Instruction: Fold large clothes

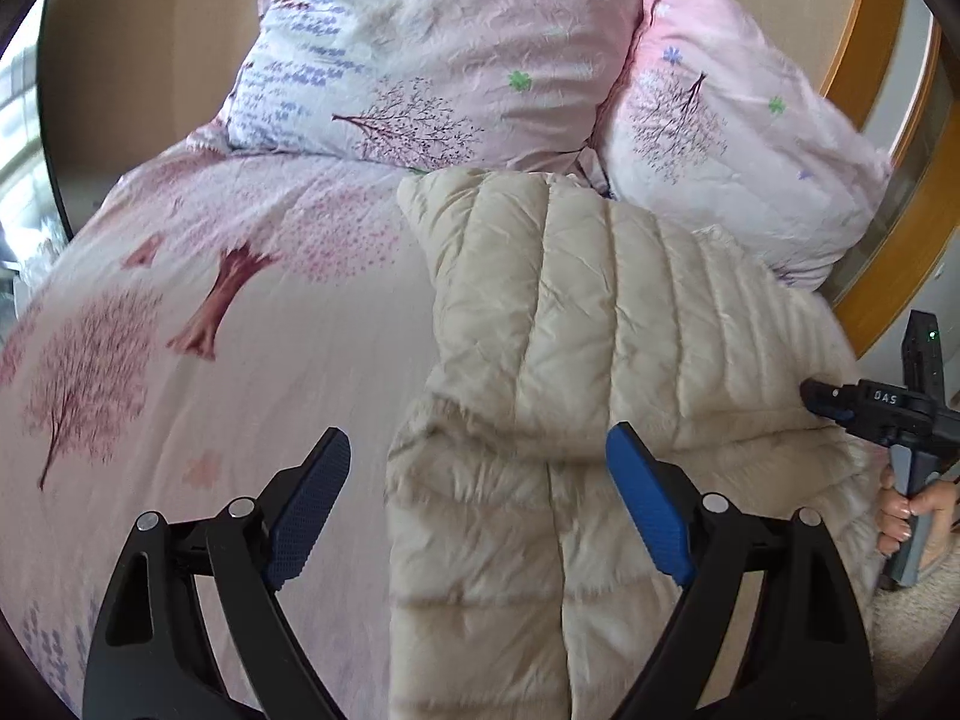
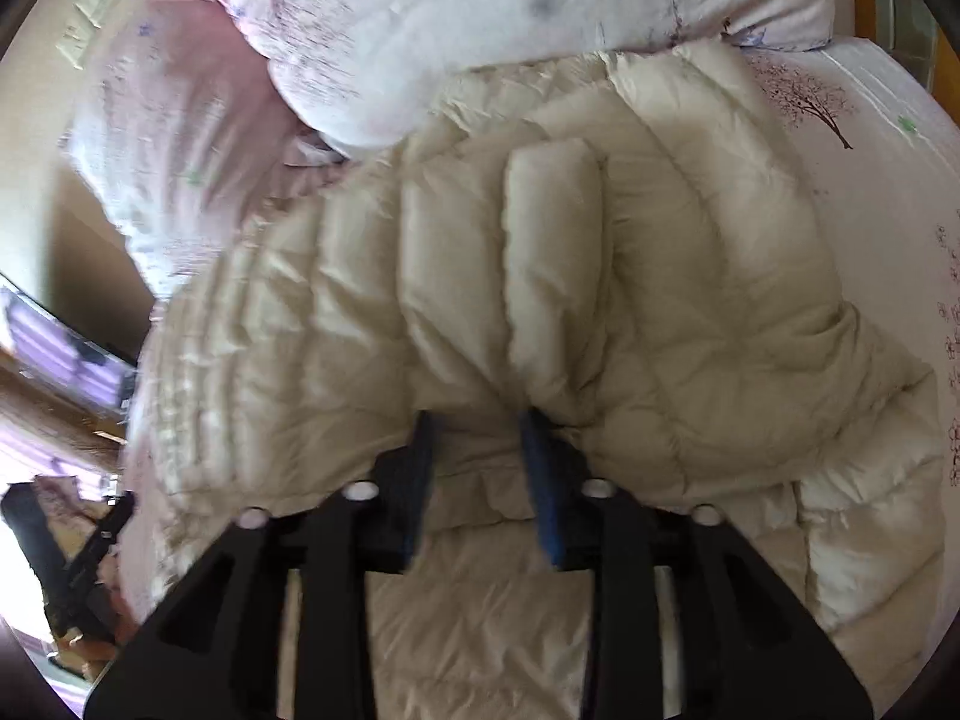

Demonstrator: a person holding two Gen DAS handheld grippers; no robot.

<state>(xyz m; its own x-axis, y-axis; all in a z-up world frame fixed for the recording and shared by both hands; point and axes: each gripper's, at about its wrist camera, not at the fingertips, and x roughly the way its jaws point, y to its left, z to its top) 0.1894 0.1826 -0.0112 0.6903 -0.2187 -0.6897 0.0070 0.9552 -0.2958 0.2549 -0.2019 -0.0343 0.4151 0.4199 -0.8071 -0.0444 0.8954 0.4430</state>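
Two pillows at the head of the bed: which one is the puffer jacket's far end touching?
The smaller pillow on the right in the left wrist view; the cream jacket runs up against its lower edge. The larger pillow to its left stands behind, just clear of the jacket.

Soft, even daylight in both views; a blown-out window (image 1: 21, 138) at the far left of the quilted jacket (image 1: 600, 312) is the evident source, with only faint shadows in the jacket's seams. Left wrist view mostly sharp, slight smear on the bedsheet (image 1: 210, 300) left of the jacket. Right wrist view motion-blurred throughout, worst on the pillows (image 2: 252, 120) beyond the jacket; fisheye bending and dark vignette at all corners.
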